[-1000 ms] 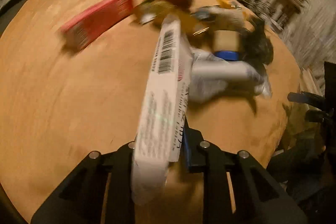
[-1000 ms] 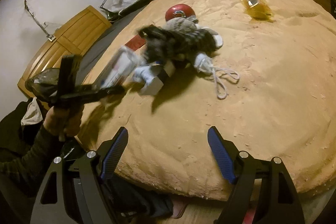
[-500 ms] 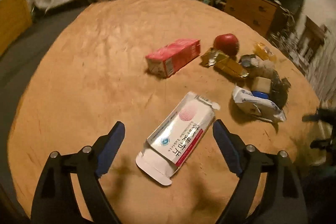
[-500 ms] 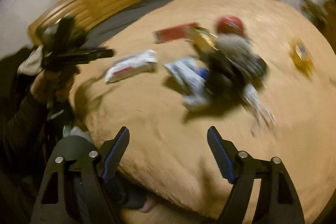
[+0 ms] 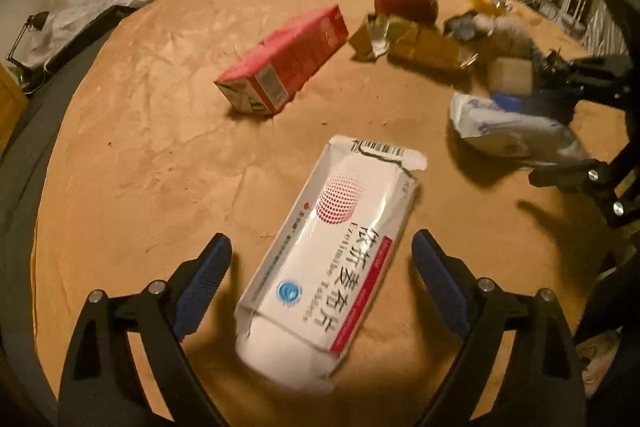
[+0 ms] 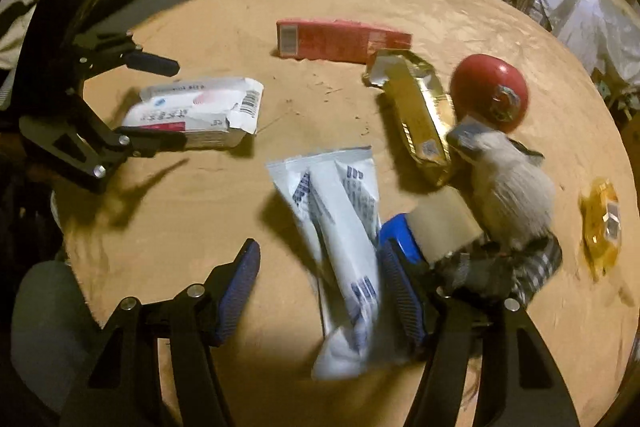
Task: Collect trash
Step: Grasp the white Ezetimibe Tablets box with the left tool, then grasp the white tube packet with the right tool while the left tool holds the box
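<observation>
Between the left gripper's [image 5: 322,269] spread, just-opened jaws: white tablet carton [image 5: 330,259], released flat on the counter [image 5: 140,147], apparently staged for collection. At its two o'clock, the right gripper [image 6: 320,291], jaws closing but unclamped, straddles a white wrapper [image 6: 344,251], likely next.

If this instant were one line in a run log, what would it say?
left hand-held gripper: open, just released white box | right hand-held gripper: closing around white wrapper, not yet gripped | red box: untouched

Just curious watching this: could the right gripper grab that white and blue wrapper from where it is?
Probably yes: the right gripper already straddles the white and blue wrapper, its closing jaws not yet pinching it.
</observation>
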